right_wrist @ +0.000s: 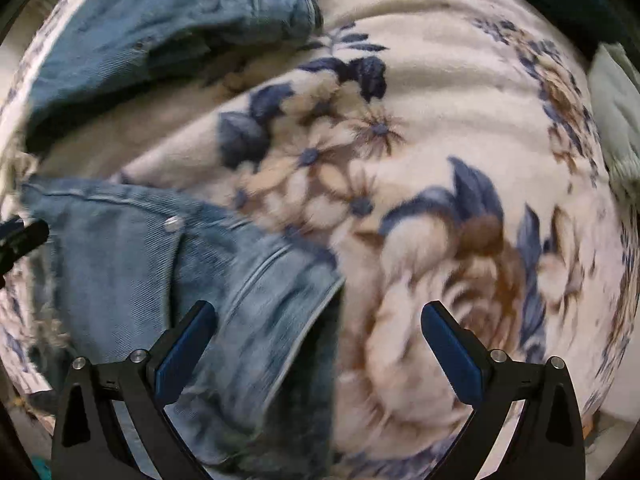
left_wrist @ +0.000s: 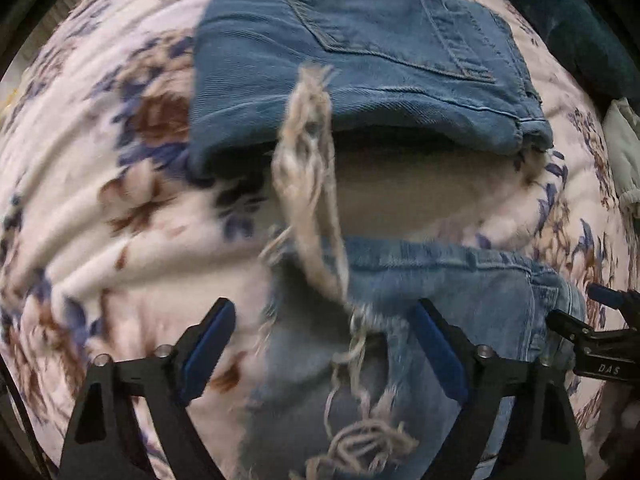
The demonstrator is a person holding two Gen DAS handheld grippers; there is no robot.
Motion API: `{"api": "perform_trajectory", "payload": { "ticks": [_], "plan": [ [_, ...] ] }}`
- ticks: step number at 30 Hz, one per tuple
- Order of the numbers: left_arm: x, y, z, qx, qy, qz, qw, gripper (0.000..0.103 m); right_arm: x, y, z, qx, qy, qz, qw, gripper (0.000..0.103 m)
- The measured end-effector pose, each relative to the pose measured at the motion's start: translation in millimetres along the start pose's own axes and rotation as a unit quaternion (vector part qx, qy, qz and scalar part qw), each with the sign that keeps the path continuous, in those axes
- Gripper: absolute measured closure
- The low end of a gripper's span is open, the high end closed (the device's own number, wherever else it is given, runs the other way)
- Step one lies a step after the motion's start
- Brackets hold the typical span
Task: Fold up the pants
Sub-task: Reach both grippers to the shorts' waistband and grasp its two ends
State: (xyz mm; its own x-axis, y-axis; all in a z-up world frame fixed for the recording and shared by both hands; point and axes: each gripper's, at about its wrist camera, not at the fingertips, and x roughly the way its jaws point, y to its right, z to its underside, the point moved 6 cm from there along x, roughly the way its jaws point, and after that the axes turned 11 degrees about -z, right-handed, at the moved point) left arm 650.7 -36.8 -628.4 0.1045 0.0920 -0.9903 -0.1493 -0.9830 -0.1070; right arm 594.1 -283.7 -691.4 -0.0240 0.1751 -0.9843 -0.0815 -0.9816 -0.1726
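Blue denim pants (left_wrist: 360, 52) lie on a floral blanket (left_wrist: 100, 208), folded so the back pockets face up at the top of the left wrist view. A frayed leg end (left_wrist: 440, 292) with loose pale threads (left_wrist: 308, 168) lies near my left gripper (left_wrist: 324, 336), which is open above it. My right gripper (right_wrist: 316, 340) is open over the waistband part of the pants (right_wrist: 120, 264), with a metal rivet (right_wrist: 174, 224) showing. The right gripper also shows in the left wrist view (left_wrist: 592, 340) at the right edge.
A dark teal cloth (left_wrist: 568, 28) lies at the back right. A pale grey-green garment (left_wrist: 624, 152) lies at the right edge; it also shows in the right wrist view (right_wrist: 616, 120). The blanket covers the whole surface.
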Motion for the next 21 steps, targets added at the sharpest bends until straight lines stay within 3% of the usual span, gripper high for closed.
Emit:
{"api": "perform_trajectory", "payload": {
  "ticks": [4, 7, 10, 11, 12, 15, 21],
  "plan": [
    [7.5, 12.7, -9.5, 0.020, 0.009, 0.001, 0.9998, 0.022, 17.7, 5.3, -12.8, 0.002, -0.026, -0.054, 0.998, 0.000],
    [12.1, 23.8, -14.7, 0.039, 0.013, -0.002, 0.9992, 0.034, 25.9, 6.6, -20.2, 0.002, -0.033, -0.075, 0.997, 0.002],
    [16.3, 30.7, -15.8, 0.052, 0.009, -0.008, 0.9986, 0.061, 26.8, 3.9, -26.7, -0.001, -0.027, -0.096, 0.995, 0.022],
    [16.9, 30.4, -16.3, 0.051, 0.009, -0.013, 0.9986, 0.075, 26.3, 3.2, -28.8, -0.004, -0.028, -0.101, 0.995, 0.038],
    [16.6, 30.2, -15.9, 0.051, 0.010, -0.008, 0.9986, 0.085, 24.3, -0.2, -29.1, -0.009, -0.027, -0.109, 0.994, 0.044],
    [12.1, 25.5, -14.2, 0.052, 0.017, -0.010, 0.9985, 0.096, 16.4, -11.7, -26.0, -0.021, -0.026, -0.105, 0.994, 0.066],
    [-23.7, 27.6, 1.7, 0.040, 0.045, -0.015, 0.9981, 0.099, 0.2, -23.0, -24.2, -0.037, -0.017, -0.096, 0.995, 0.077]
  ]
}}
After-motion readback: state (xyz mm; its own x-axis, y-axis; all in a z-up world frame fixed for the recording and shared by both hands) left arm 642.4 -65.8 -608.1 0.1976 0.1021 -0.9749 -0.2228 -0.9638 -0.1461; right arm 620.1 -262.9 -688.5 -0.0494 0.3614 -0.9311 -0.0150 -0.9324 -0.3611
